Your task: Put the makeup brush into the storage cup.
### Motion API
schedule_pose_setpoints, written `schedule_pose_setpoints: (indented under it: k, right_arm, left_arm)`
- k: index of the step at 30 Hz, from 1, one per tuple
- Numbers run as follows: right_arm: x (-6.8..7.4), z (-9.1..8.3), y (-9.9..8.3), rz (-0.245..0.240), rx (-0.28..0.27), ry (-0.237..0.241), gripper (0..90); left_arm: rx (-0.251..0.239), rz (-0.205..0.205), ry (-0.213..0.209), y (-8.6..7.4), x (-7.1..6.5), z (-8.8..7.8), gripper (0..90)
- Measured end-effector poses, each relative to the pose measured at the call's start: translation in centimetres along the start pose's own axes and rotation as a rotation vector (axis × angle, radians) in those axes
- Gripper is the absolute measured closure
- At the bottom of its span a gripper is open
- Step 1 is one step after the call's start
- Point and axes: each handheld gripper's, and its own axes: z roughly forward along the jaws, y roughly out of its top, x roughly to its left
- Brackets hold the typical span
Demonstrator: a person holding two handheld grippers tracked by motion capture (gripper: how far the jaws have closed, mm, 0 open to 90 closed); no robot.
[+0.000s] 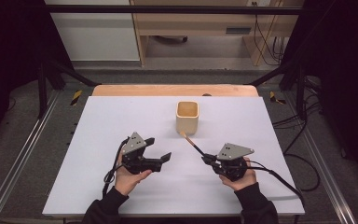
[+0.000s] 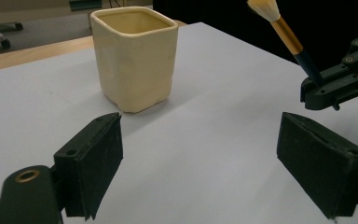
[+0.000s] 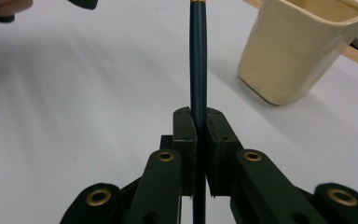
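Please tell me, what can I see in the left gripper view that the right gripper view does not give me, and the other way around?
Left gripper view: the brush's pale bristle tip and the left hand-held gripper standing wide open.

Right gripper view: the right hand-held gripper shut on the brush's dark handle, seen close.

Both: the cream cup, upright on the white table sheet, with its opening empty as far as visible.
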Motion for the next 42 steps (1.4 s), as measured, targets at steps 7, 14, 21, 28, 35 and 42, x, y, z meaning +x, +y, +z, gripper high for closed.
schedule_pose_setpoints:
  k: [7, 14, 21, 28, 35, 42]
  right_arm:
    - [0.4, 0.4, -0.2, 0.035, -0.024, -0.022, 84.6]
    - [0.6, 0.9, -0.3, 0.064, -0.034, -0.031, 84.5]
    - [0.8, 0.9, -0.2, 0.078, -0.047, -0.039, 84.5]
    - [0.7, 1.0, -0.2, 0.075, -0.063, -0.050, 84.6]
    - [0.8, 1.1, -0.1, 0.082, -0.076, -0.053, 84.5]
    - [0.8, 1.3, -0.1, 0.087, -0.070, -0.048, 84.5]
  left_arm:
    - [-0.046, -0.042, 0.010, -0.3, -0.4, 0.1, 14.2]
    - [-0.105, -0.088, 0.015, -0.1, -0.8, 0.0, 15.0]
    - [-0.123, -0.103, 0.001, 0.0, -1.2, 0.3, 15.6]
    - [-0.141, -0.105, -0.011, 0.5, -1.7, 0.8, 16.3]
    - [-0.165, -0.117, -0.030, 0.9, -2.3, 1.3, 18.0]
    - [-0.181, -0.148, -0.038, 1.0, -2.5, 1.8, 20.2]
